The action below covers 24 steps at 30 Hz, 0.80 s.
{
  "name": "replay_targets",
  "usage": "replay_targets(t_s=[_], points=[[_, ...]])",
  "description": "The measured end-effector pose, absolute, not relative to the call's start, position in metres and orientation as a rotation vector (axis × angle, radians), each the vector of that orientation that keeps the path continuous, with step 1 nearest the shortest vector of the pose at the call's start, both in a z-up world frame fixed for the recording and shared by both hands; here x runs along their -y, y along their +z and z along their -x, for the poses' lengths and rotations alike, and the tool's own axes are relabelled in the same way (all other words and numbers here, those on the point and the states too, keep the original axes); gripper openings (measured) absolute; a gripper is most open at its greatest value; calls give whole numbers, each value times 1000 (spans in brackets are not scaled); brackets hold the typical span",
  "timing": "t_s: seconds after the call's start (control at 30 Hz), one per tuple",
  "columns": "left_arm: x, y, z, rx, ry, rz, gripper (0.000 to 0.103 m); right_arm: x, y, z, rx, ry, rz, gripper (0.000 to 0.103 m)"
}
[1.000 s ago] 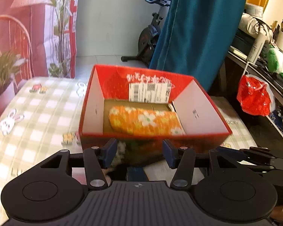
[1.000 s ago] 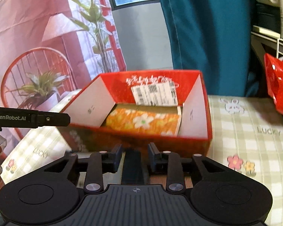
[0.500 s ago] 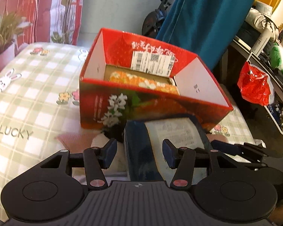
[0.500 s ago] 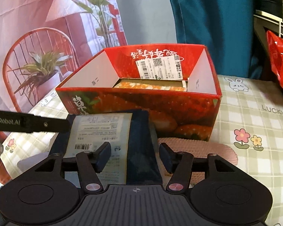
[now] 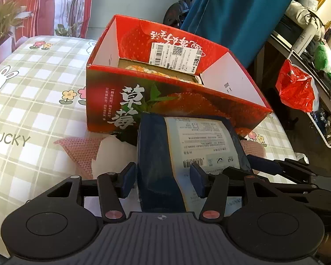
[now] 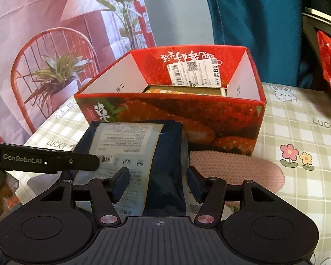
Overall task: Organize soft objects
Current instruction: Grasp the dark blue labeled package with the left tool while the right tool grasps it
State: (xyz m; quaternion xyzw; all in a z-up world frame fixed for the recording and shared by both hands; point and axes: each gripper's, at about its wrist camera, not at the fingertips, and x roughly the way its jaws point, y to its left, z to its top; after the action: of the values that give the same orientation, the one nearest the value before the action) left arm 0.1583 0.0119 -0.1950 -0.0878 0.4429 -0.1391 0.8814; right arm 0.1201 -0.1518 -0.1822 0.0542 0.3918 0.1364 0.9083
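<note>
1. Dropping away from the red box (image 5: 143,101), both views now centre on a dark blue packet (image 5: 156,154) lying in front of it.
2. Left gripper (image 5: 163,176) and right gripper (image 6: 157,182) straddle the packet, tongs open, not clamped.
3. Orange floral bundle (image 5: 143,69) is already boxed; I'd guess the packet goes next.
</note>
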Motion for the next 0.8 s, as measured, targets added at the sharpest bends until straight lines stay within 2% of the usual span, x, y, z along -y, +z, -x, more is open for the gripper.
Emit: replay_targets(t_s=[0.13, 0.2, 0.37, 0.53, 0.67, 0.8], points=[[-13, -194, -158, -915, -286, 185, 53, 150, -183, -120, -819, 290, -113, 56], [-14, -194, -159, -914, -284, 186, 50, 150, -184, -120, -826, 289, -112, 59], [-14, -193, -157, -912, -288, 184, 42, 151, -187, -121, -839, 291, -127, 59], [-10, -189, -156, -893, -286, 145, 36, 146, -185, -120, -842, 319, -116, 48], [-11, -185, -155, -881, -283, 132, 36, 145, -182, -120, -836, 333, -115, 37], [-10, -179, -152, -861, -285, 115, 36, 146, -178, -119, -823, 342, -108, 33]])
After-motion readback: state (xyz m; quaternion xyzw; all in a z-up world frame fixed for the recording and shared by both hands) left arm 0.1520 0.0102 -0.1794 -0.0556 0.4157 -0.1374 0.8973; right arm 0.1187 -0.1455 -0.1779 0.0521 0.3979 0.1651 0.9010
